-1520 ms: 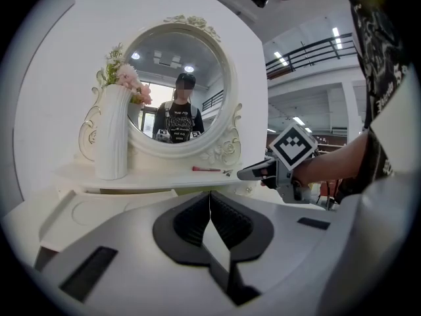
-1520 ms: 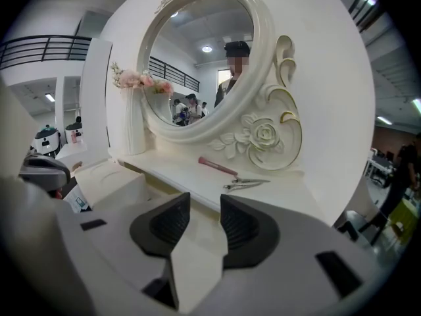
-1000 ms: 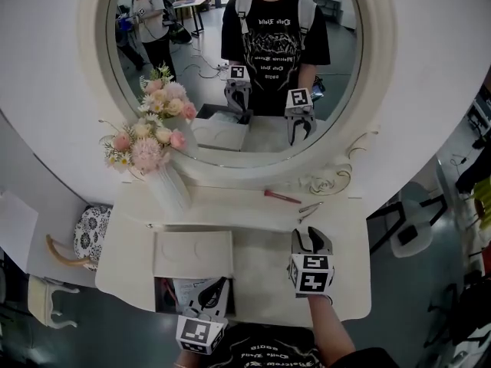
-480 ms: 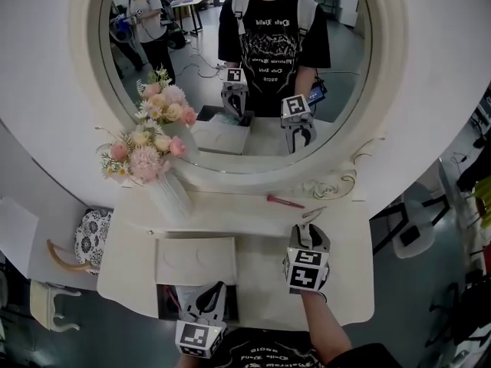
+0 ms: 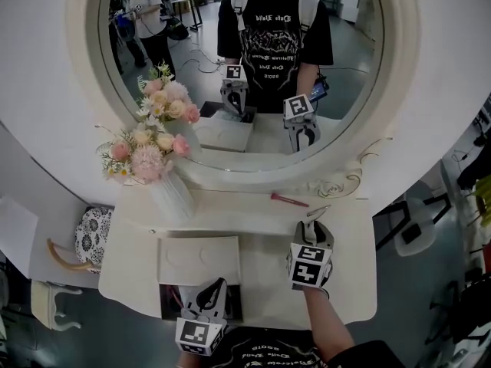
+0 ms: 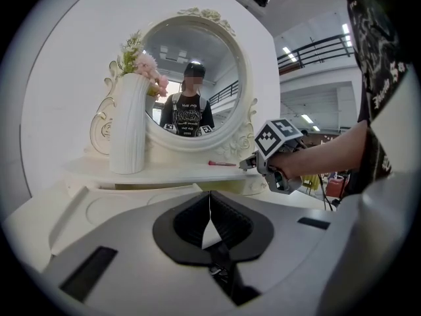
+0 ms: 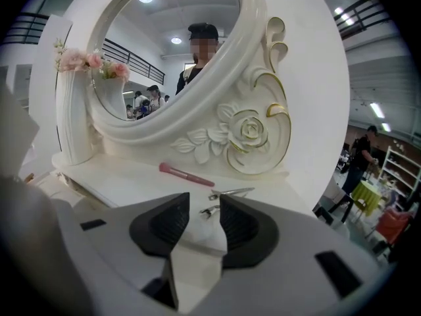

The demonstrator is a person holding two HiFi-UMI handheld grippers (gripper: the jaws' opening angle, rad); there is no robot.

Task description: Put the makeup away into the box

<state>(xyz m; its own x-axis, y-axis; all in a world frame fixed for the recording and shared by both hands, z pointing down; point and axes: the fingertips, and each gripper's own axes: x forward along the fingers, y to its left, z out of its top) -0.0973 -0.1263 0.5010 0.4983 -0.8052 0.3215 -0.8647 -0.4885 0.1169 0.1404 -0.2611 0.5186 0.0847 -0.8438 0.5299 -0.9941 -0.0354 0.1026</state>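
So, your left gripper [image 6: 210, 210] is closest, by the open box [image 5: 170, 301], jaws pinched together on nothing. Your right gripper [image 7: 204, 206] is about half open and empty, with a thin silver metal tool [image 7: 228, 193] lying just off its tips. Further back, the slim pink brush [image 7: 186, 174] lies on the shelf [image 7: 125, 176] below the mirror [image 7: 164, 51].

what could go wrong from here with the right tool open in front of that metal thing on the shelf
1. The metal clip is thin and lies flat on the shelf, so the open right tool may slip over it or shove it toward the mirror frame.
2. The pink brush lies close behind the clip; a wide approach might knock it along the shelf.
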